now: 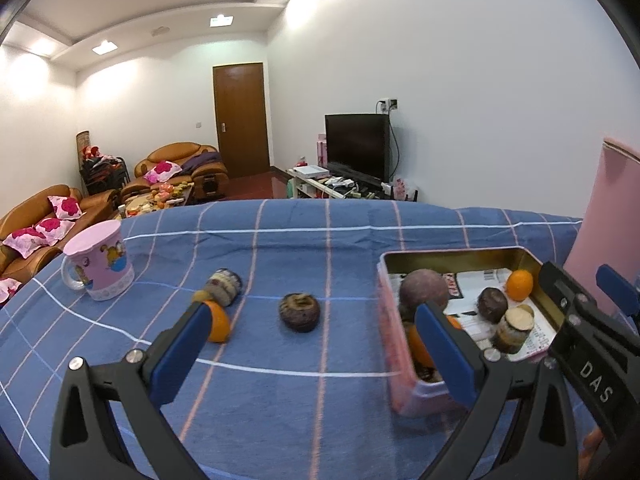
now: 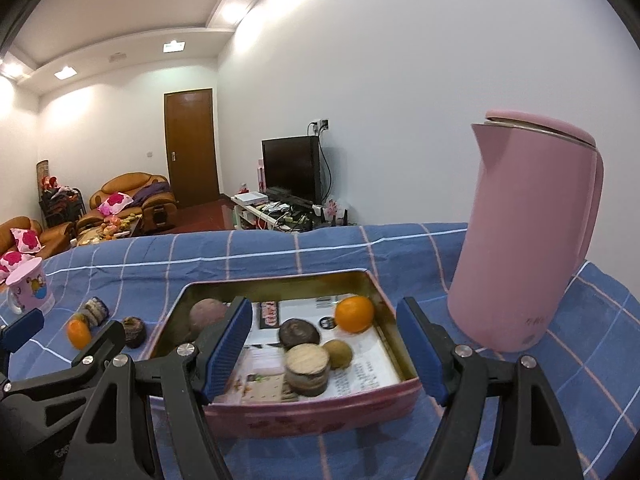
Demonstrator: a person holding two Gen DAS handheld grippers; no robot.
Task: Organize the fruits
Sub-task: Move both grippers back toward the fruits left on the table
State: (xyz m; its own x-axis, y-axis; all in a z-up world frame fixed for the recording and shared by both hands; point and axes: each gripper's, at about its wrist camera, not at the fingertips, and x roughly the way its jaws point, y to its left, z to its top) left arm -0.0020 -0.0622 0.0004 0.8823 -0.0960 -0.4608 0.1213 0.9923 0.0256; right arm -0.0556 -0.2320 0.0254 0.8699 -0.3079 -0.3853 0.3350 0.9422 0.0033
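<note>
A pink tin box (image 2: 320, 412) sits on the blue checked cloth; it also shows in the left wrist view (image 1: 404, 384). Inside lie an orange (image 2: 354, 313), a purple round fruit (image 2: 206, 314), a dark fruit (image 2: 298, 333), a brown fruit (image 2: 338, 354) and a cut log-like piece (image 2: 307, 368). On the cloth left of the box lie an orange (image 1: 220, 322), a dark fruit (image 1: 299, 312) and a striped piece (image 1: 224, 285). My left gripper (image 1: 316, 328) is open and empty above the cloth. My right gripper (image 2: 326, 344) is open and empty over the box's near side.
A pink cartoon mug (image 1: 100, 266) stands at the left of the cloth. A tall pink kettle (image 2: 532, 236) stands right of the box. The table's far edge (image 1: 320, 204) drops to a room with sofas and a TV.
</note>
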